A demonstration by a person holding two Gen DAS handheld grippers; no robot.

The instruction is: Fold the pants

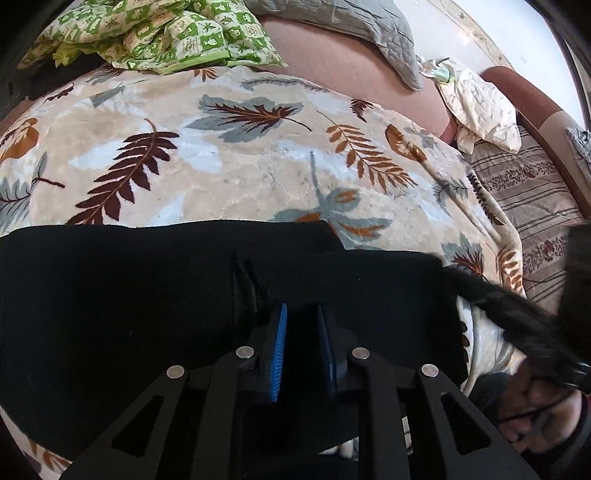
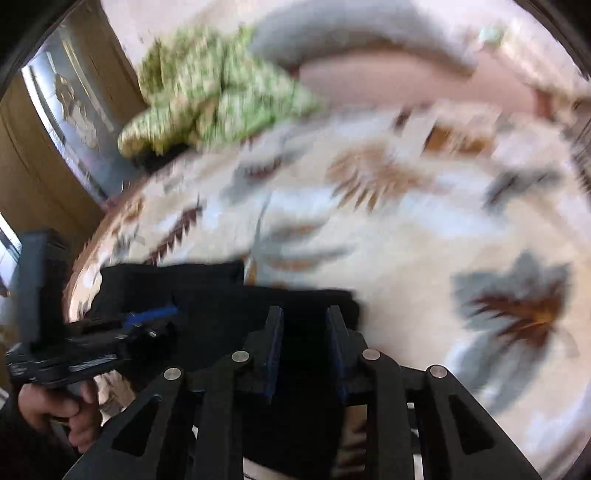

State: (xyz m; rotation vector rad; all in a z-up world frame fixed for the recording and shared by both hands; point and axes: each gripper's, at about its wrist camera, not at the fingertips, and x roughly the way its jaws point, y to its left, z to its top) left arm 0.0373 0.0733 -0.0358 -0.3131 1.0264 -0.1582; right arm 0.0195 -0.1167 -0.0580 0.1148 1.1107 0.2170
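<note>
Lying on the leaf-print blanket [image 1: 258, 166], the black pants [image 1: 147, 295] spread flat.
Left gripper [image 1: 302, 314] and right gripper [image 2: 304, 314] hovered over the cloth, jaws narrowly parted; whether they pinched fabric was unclear.

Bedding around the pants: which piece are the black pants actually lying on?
The cream leaf-print blanket; the black pants lie flat across it. The green checked cover and grey quilted piece sit bunched farther back, apart from them.
</note>
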